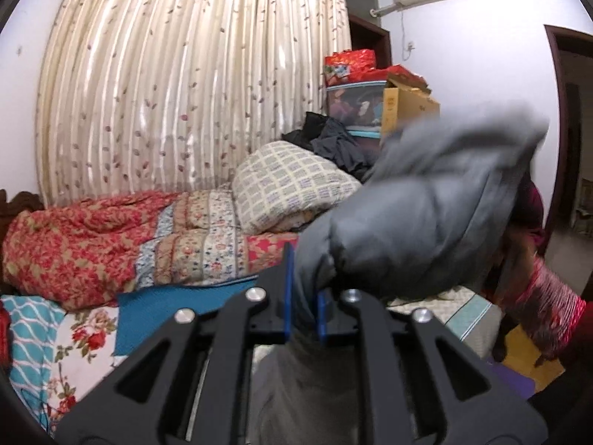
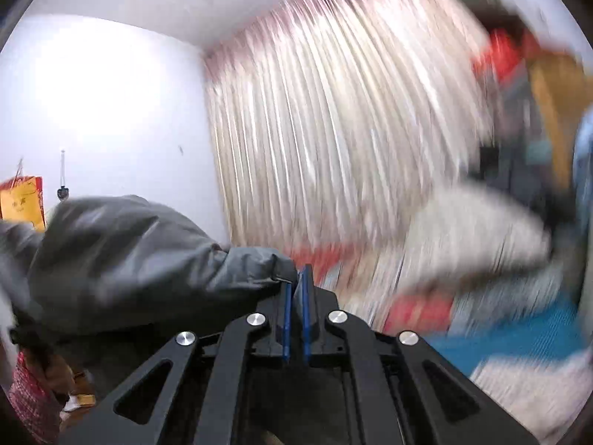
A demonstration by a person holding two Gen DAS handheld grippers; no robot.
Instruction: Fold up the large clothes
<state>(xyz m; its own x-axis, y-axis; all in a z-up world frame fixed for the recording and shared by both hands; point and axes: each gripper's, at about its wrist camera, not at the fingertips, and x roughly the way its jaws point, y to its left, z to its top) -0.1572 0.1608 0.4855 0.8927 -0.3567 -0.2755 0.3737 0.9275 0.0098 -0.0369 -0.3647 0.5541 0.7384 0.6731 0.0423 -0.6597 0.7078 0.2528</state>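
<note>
A grey padded jacket [image 1: 426,222] hangs in the air above the bed. It stretches up and to the right in the left wrist view. My left gripper [image 1: 305,289] is shut on a bunched fold of it, with the cloth squeezed between the blue pads [image 1: 288,289]. In the blurred right wrist view, the same jacket [image 2: 129,256] billows out to the left. My right gripper [image 2: 296,282] is shut on its edge, and a thin strip of grey cloth shows between the nearly closed pads [image 2: 306,296].
A red floral quilt [image 1: 92,244] and a checked pillow [image 1: 292,185] lie on the bed under a striped curtain [image 1: 185,92]. Boxes and dark clothes [image 1: 370,111] are piled at the bed's far end. A person's red patterned sleeve [image 1: 548,311] is at the right.
</note>
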